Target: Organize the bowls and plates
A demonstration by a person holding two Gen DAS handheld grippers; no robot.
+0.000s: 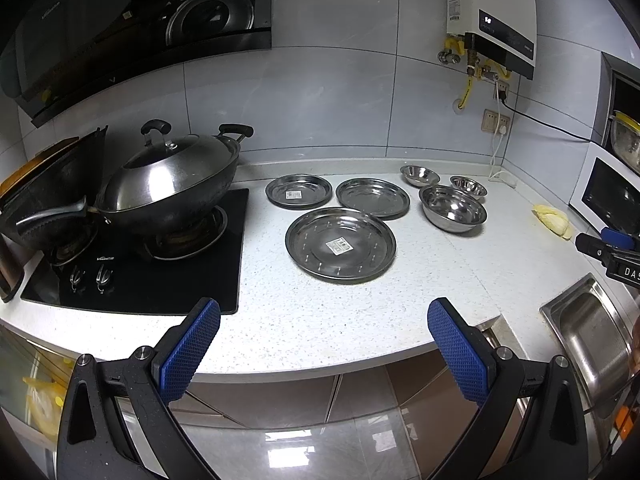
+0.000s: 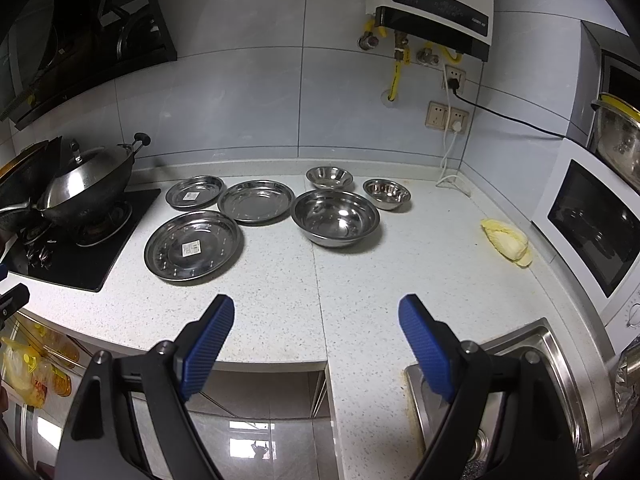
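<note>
Plates (image 1: 341,245) untouched | left fingers (image 1: 200,344) spread, empty | right fingers (image 2: 210,340) likewise

3 steel plates (image 2: 194,246) and 3 steel bowls (image 2: 335,218) lie apart, unstacked, upright

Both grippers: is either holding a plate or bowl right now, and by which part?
Nothing held. The left gripper and right gripper are open and empty, hovering short of the plates and bowls.

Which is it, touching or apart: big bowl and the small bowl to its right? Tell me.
Apart. The right wrist view shows a strip of bare counter between the big bowl and the small bowl.
</note>
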